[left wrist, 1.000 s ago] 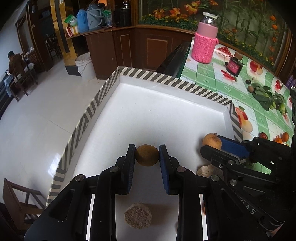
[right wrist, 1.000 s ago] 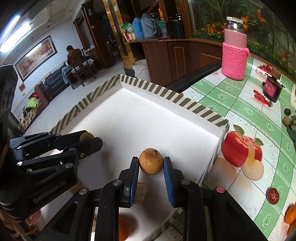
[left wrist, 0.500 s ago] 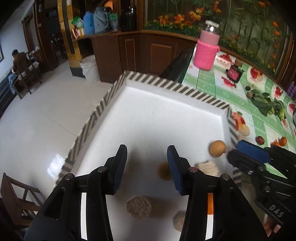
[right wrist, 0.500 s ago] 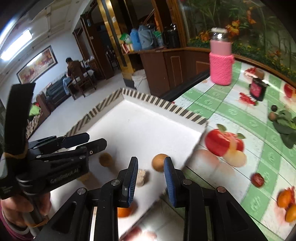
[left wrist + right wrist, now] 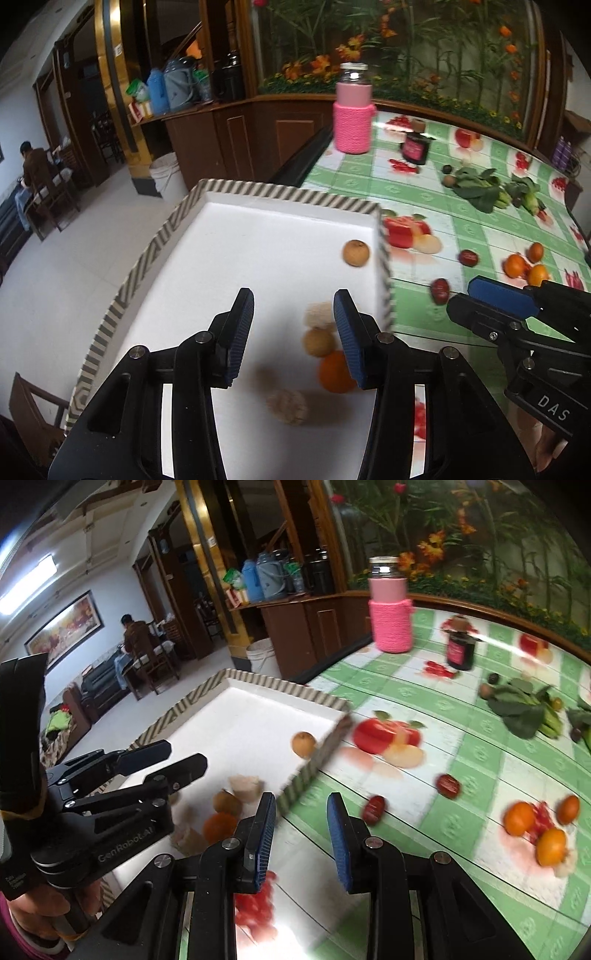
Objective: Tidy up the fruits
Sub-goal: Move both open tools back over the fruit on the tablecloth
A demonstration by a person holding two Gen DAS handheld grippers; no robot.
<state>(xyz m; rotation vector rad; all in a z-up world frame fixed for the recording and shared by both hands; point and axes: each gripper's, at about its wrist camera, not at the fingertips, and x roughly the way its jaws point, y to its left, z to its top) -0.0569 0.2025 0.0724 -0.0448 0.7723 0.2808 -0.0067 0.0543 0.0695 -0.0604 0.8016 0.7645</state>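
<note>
Both our grippers, left (image 5: 293, 332) and right (image 5: 301, 832), hang released and empty above the tray (image 5: 288, 192), where five fruits (image 5: 355, 252) already lie. Next we should steer right toward the red dates (image 5: 375, 808) and oranges (image 5: 519, 818), descending squarely over one

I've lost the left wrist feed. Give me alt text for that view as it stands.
The left hand-held gripper hangs open and empty over a white tray with a striped rim. In the tray lie a brown fruit near the right wall, and closer in two pale pieces, another brown fruit and an orange. The right hand-held gripper reaches in from the right, over a green tablecloth.
</note>
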